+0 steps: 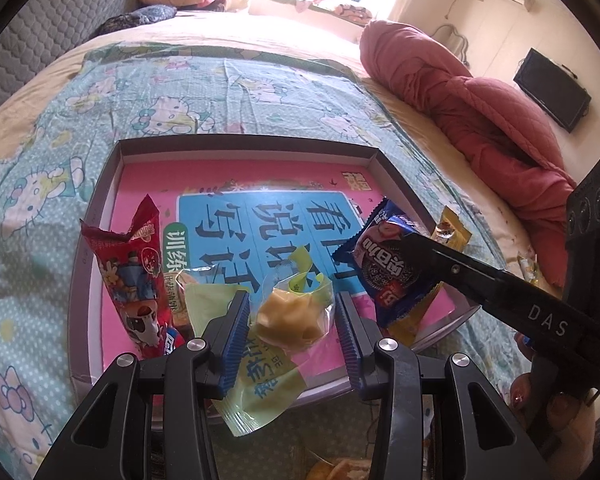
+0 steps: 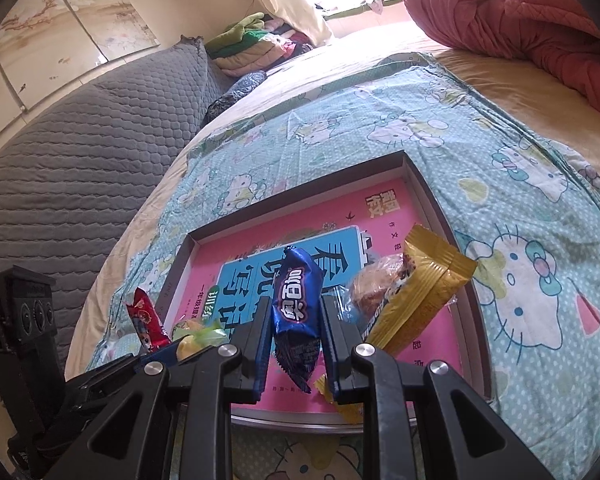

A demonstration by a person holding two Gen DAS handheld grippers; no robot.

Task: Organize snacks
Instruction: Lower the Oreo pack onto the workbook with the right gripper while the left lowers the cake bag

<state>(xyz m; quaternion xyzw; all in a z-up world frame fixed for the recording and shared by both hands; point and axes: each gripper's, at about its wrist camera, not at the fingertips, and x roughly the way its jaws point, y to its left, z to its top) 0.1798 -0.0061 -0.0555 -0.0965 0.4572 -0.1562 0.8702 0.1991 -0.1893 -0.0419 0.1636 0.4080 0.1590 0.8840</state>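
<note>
A shallow box with a pink and blue printed bottom lies on the bed. My left gripper is open, with a clear-wrapped yellow pastry between its blue pads, not pinched. A red snack packet and a green wrapper lie beside it. My right gripper is shut on a blue Oreo packet and holds it over the box; the packet shows in the left wrist view. A gold-wrapped snack lies in the box at the right.
The box sits on a Hello Kitty sheet. A red quilt is bundled at the right. A grey padded headboard stands at the left. Another small packet lies on the sheet outside the box.
</note>
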